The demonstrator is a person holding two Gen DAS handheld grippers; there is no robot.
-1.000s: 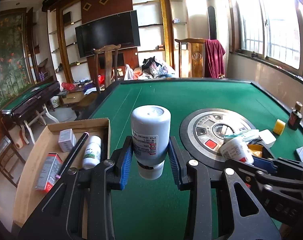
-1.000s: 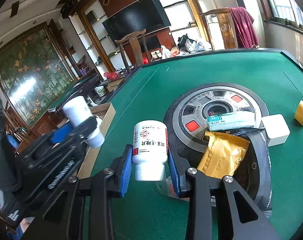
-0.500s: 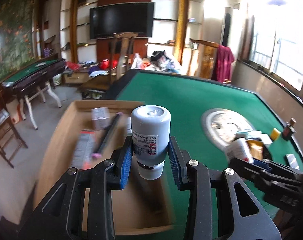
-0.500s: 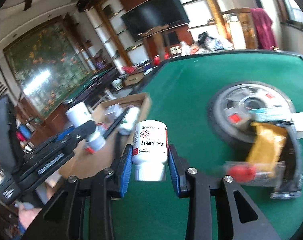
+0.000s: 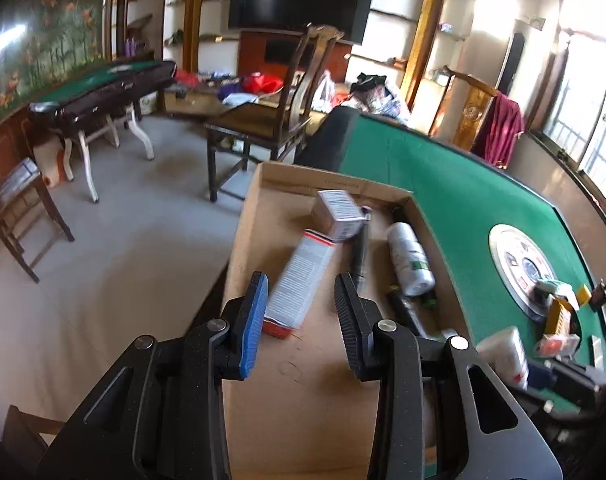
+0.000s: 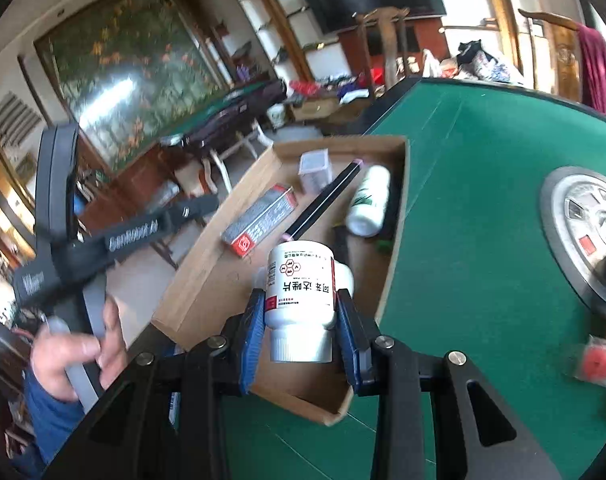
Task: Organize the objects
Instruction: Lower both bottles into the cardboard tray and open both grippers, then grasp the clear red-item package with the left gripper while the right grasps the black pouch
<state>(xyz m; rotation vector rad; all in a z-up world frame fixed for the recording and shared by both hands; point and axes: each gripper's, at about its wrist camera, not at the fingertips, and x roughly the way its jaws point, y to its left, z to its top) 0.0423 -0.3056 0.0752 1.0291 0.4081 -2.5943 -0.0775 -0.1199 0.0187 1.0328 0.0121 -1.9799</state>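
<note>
My left gripper hangs over the open cardboard box with its jaws apart and nothing between them. Under it lie a red-and-white carton, a small grey box, a black stick and a white-and-green bottle. My right gripper is shut on a white pill bottle held cap down above the box's near corner. A white rounded thing shows just behind that bottle. The same held bottle appears at the lower right of the left wrist view.
The box overhangs the left edge of the green table. A round metal disc in the table's middle carries a yellow packet and other small items. A small brown bottle stands further right. A wooden chair stands beyond the box.
Both grippers have swung left from over the table to over the box. The grey-white bottle that my left gripper held is no longer between its jaws.
</note>
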